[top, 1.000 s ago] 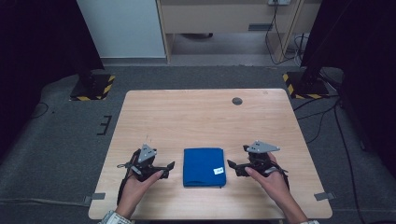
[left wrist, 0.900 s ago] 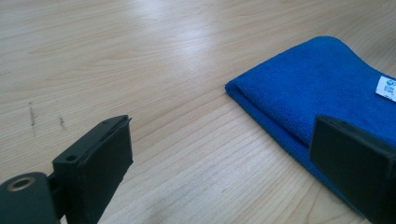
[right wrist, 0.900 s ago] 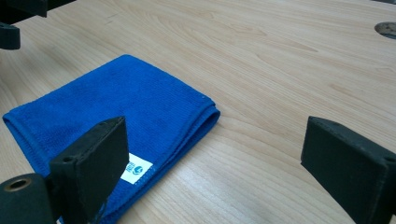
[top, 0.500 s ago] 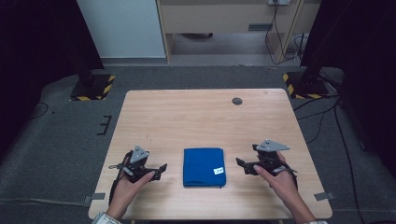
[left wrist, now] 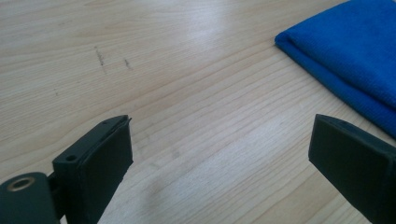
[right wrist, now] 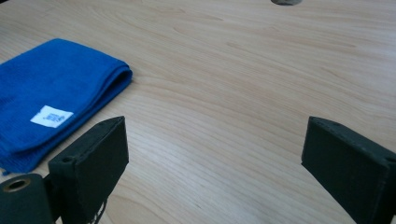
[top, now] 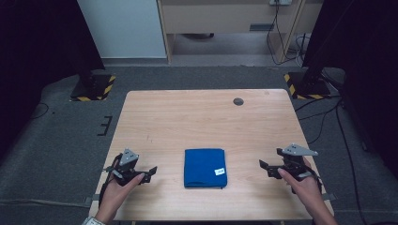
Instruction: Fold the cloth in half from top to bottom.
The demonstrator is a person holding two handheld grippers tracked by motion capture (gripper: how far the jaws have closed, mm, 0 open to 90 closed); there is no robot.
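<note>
Right gripper [right wrist: 215, 163] fingers [right wrist: 93, 158] spread wide beside folded blue cloth [right wrist: 56, 93].

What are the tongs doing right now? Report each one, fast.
Left tongs: open, holding nothing, beside the blue cloth.
Right tongs: open, holding nothing, on the cloth's other side.

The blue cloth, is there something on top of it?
Just a small white tag near one corner of the blue cloth. The cloth lies folded flat on the wooden table; what is between its folds or under it is hidden.
</note>
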